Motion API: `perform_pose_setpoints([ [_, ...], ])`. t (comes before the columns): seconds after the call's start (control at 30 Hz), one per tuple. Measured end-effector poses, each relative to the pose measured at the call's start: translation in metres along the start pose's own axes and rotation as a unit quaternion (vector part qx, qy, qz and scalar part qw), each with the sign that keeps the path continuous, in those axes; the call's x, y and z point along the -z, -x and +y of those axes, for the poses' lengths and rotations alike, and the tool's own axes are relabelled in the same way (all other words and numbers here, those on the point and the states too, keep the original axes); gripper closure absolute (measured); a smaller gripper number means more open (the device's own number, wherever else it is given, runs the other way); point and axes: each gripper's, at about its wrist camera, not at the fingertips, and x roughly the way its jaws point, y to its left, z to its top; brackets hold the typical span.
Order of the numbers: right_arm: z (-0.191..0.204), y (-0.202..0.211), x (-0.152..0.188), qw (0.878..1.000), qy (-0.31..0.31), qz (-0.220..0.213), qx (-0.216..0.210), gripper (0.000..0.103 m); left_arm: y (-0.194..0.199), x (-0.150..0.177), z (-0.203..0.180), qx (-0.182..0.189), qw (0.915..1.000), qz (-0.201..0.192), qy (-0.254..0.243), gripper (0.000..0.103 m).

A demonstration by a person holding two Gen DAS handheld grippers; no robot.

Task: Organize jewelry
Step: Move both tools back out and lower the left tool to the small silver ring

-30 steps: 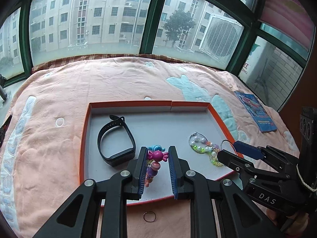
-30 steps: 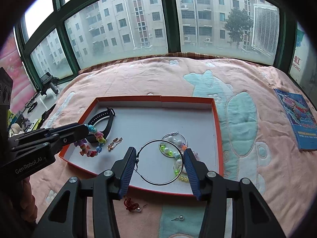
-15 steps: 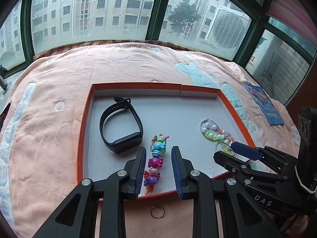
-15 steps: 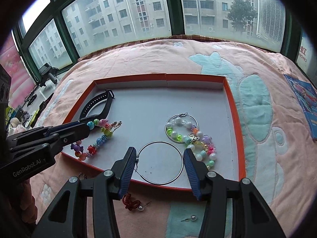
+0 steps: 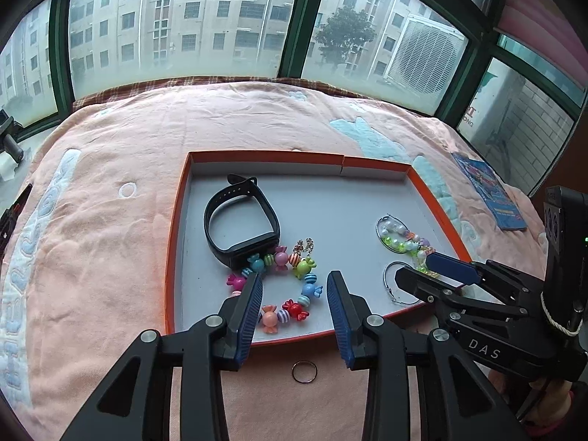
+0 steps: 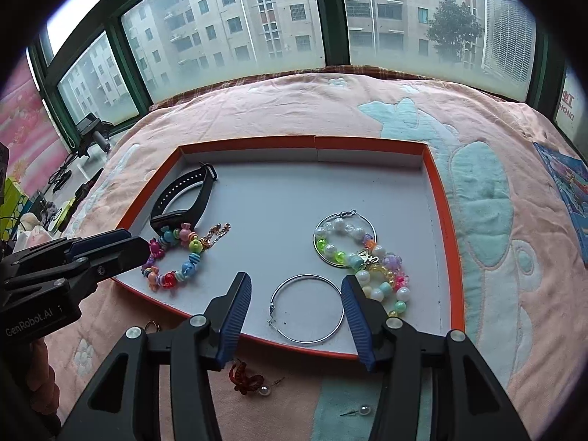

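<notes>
Pink bedding carries one orange-rimmed tray [image 6: 439,198] holding two bead bracelets, two hoops, one black band [image 5: 240,217]. Left gripper [image 5: 294,296], jaws just widening, straddles the candy bracelet [image 5: 283,283] unclamped; right gripper [image 6: 296,303] gapes around a hoop [image 6: 307,308].

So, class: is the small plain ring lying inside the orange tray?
No: the ring lies on the pink blanket, just outside the tray's near rim.

Left claw [image 5: 294,294], lower centre of the left wrist view: black angular arms with triangular cut-outs, silver round screws at the joints, and ribbed blue pads [image 5: 253,308] on the inner finger faces. Right claw [image 6: 296,305], lower centre of the right wrist view: same build. At right in the left view its body bears white "DAS" lettering and a white cord; at left in the right view, the other reads "GenRobot.AI".
</notes>
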Motion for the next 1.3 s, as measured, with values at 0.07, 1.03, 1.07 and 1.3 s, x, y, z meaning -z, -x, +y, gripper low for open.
perform_pose_setpoints([
  [0.07,0.001,0.006,0.001,1.0,-0.001,-0.004,-0.004,0.047,0.007,0.006,-0.001,0.001,1.0,0.0,-0.008,0.063],
  [1.03,-0.019,0.035,0.05,1.0,-0.006,0.019,0.007,0.047,-0.016,0.065,-0.019,-0.01,0.9946,0.046,-0.092,0.079],
  [1.07,-0.02,0.035,0.051,1.0,-0.005,0.02,0.009,0.047,-0.017,0.066,-0.021,-0.016,0.994,0.043,-0.099,0.082],
  [1.3,-0.025,0.036,0.054,1.0,-0.005,0.022,0.009,0.047,-0.017,0.067,-0.025,-0.025,0.9935,0.037,-0.104,0.084],
])
